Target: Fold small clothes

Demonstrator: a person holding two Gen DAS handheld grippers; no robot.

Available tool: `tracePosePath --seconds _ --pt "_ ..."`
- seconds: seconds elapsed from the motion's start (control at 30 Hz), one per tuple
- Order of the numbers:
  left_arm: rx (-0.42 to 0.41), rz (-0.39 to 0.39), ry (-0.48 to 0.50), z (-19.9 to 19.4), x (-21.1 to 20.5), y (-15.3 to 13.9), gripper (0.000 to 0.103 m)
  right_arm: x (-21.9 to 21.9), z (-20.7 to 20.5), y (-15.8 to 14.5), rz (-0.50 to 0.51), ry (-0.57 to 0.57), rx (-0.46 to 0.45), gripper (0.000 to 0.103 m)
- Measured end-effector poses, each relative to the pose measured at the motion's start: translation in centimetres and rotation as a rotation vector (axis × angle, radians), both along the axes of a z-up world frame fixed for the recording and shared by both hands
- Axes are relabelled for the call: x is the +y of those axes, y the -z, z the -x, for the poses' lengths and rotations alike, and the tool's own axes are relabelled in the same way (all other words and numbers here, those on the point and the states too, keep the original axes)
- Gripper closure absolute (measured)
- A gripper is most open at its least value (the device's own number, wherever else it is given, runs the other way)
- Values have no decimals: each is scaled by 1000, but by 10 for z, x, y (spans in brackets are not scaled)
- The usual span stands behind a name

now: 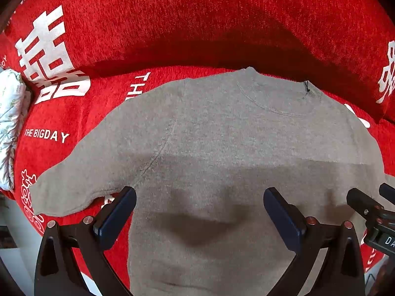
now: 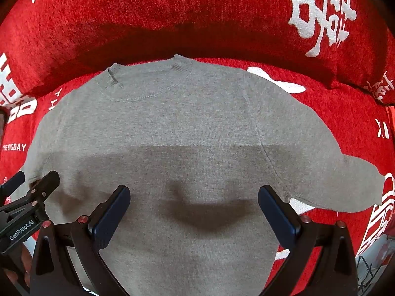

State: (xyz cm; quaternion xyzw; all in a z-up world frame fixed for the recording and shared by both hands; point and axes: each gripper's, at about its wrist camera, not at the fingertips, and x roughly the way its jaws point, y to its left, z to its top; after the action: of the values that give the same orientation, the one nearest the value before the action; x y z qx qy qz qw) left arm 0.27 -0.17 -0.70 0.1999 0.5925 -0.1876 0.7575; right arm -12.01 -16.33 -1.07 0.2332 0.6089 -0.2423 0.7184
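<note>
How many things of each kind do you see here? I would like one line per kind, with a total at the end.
Grey sweaters: 1, the grey sweater spread flat.
Red printed covers: 1, the red cover under it.
Grippers: 2, the left gripper and the right gripper, both with jaws wide apart.
White patterned cloth bundles: 1, the patterned bundle at the far left edge.
Total: 5

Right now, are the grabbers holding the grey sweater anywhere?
No. Nothing is held. The left gripper and right gripper are both open above the grey sweater, which lies flat on the red cover.
</note>
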Motion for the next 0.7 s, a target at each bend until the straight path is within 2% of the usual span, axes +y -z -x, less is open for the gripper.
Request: tracePosePath --seconds 0.7 --pt "-9 -2 -3 0 -3 -3 0 1 -5 -5 34 -15 -2 0"
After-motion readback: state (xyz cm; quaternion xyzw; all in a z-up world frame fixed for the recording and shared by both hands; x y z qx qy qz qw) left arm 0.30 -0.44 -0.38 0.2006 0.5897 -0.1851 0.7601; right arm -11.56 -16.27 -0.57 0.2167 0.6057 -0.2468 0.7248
